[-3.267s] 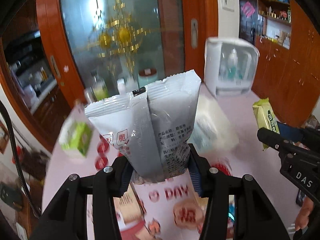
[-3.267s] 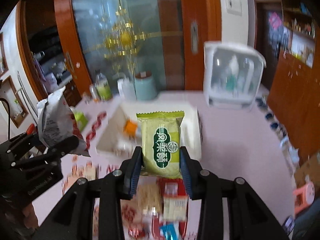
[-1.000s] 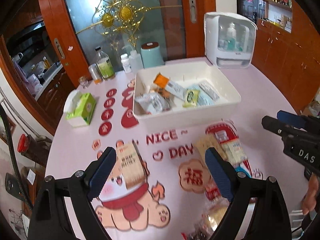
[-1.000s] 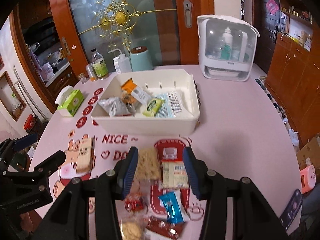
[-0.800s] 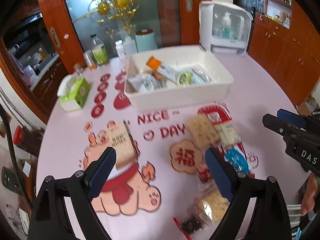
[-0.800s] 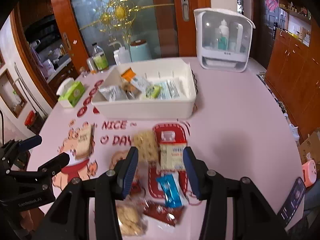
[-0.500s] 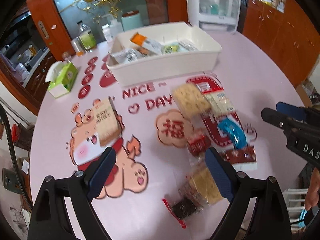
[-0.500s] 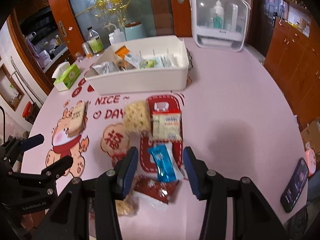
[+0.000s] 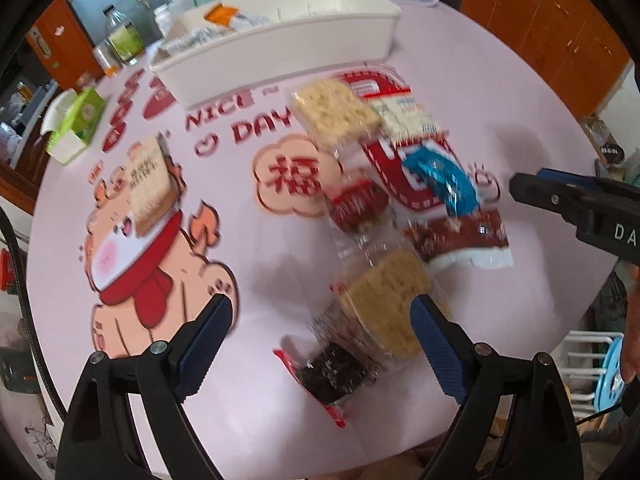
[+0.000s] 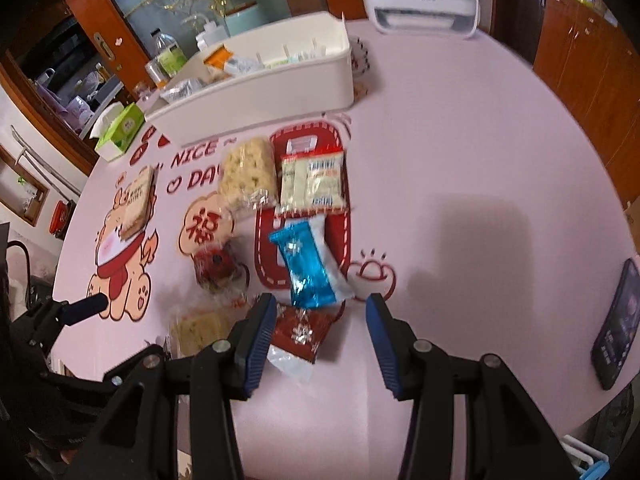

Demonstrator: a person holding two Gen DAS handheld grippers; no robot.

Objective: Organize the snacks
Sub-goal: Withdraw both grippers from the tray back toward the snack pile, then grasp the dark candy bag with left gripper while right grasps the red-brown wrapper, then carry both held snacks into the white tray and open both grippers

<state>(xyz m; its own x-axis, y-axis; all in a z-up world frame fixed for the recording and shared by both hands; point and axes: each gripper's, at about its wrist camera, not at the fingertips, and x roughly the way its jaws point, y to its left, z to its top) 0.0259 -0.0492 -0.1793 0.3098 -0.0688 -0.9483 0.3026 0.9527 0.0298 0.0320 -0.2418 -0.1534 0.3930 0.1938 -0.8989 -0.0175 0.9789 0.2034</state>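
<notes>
Pink tabletop [image 10: 460,152] w/ cartoon pig print carries loose snack packs; white bin [image 10: 272,80] sits at far side, several packs already inside. L gripper [image 9: 320,334] jaws wide apart, nothing held, hovering over clear-wrapped pale cracker pack [image 9: 386,312] and dark snack in red-edged wrapper [image 9: 330,372], which overlap. R gripper [image 10: 320,332] also spread wide, empty, above red foil pack [image 10: 304,330]. Blue foil pack [image 10: 304,264] lies just beyond, touching red one. Farther on: pale noodle-type block [image 10: 248,172] beside white printed pack [image 10: 312,180], near bin front wall. Small red round snack [image 10: 216,264] left of blue pack. Beige pack [image 10: 138,200] on pig's head, well apart. Green tissue box [image 10: 120,132] left of bin. Phone [image 10: 618,320] at table's right edge.
</notes>
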